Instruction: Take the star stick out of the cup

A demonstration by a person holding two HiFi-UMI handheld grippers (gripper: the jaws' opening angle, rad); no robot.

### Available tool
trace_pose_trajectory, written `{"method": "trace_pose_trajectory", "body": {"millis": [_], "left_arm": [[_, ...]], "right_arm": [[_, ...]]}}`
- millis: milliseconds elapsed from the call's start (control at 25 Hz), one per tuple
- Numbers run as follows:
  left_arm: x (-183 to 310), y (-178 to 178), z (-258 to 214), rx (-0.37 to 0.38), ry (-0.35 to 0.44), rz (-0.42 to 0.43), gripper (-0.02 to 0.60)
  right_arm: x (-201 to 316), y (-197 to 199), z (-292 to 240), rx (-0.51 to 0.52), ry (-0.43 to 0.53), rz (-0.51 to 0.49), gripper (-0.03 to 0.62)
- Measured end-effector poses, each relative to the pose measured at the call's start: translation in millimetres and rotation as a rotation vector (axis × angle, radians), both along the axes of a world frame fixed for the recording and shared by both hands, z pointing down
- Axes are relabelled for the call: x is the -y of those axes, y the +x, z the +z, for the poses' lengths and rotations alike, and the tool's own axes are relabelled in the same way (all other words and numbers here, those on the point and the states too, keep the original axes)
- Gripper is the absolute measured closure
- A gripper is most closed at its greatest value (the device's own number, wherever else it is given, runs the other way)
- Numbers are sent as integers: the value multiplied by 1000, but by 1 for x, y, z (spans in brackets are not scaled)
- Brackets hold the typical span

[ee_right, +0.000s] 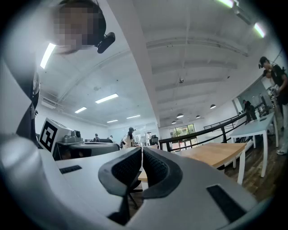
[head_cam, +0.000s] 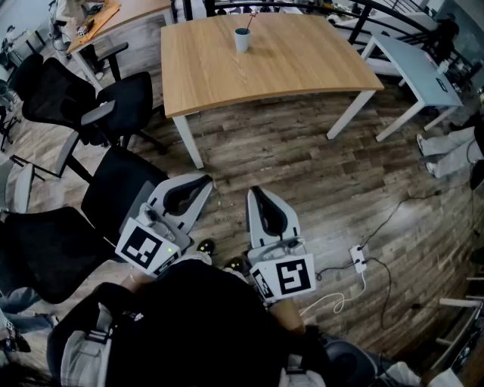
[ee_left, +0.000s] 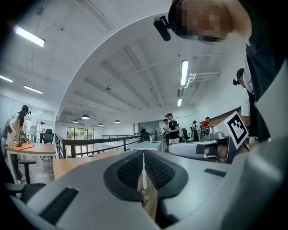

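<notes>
Left tool (head_cam: pixel 190 187) and right tool (head_cam: pixel 257 195), pressed together empty, hang well short of the cup (head_cam: pixel 242 39); its star stick (head_cam: pixel 249 20) seemingly leans right.

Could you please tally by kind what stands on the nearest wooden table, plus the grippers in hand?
cup: 1
star stick: 1
grippers: 2, the left gripper and the right gripper, both with jaws together
Total: 4
</notes>
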State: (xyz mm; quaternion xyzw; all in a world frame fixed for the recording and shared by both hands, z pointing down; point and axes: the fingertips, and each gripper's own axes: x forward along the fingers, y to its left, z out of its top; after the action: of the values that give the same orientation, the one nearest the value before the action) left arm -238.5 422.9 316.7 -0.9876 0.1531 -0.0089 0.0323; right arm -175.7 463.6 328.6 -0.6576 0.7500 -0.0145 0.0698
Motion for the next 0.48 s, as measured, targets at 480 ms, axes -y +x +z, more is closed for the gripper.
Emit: {"method": "trace_pose_trajectory", "body": {"millis": [480], "left_arm": [[-4,3,11,20,-13,-9,558]], "right_arm": [[-4,11,5,1,20,2,568]]}}
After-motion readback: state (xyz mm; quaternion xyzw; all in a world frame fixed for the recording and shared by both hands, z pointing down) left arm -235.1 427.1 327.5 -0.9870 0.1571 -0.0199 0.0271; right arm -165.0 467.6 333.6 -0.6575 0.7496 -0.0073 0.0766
